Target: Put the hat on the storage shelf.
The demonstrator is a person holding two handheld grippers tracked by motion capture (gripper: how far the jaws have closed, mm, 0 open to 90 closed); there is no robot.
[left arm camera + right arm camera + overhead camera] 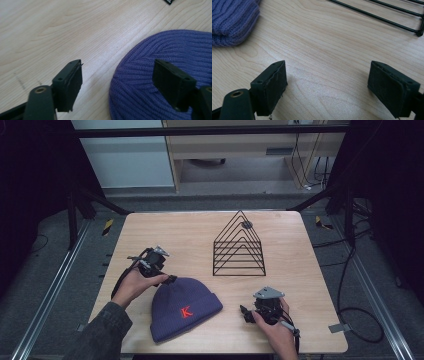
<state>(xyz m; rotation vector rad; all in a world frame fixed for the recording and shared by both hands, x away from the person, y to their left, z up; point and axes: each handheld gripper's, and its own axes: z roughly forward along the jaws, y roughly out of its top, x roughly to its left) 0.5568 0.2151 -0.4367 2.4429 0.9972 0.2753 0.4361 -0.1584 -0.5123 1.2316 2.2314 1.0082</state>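
We see a purple beanie (pixel 184 309) lying flat at the table's (pixel 295 270) near edge, a black wire rack (pixel 239 247) standing well behind it. The left gripper (pixel 172 279) gapes wide over the crown; the right gripper (pixel 243 312), equally wide, hovers beside the cuff above bare wood.

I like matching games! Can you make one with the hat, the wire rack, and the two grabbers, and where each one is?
Things:
1. purple hat
2. wire rack
3. left hand-held gripper
4. right hand-held gripper

Places or states:
A. open, over bare wood, right of the hat
B. standing at the far middle of the table
C. open, one jaw over the hat's top edge
D. lying flat, red K on its cuff

Pairs: 1-D, 2-B, 3-C, 4-A
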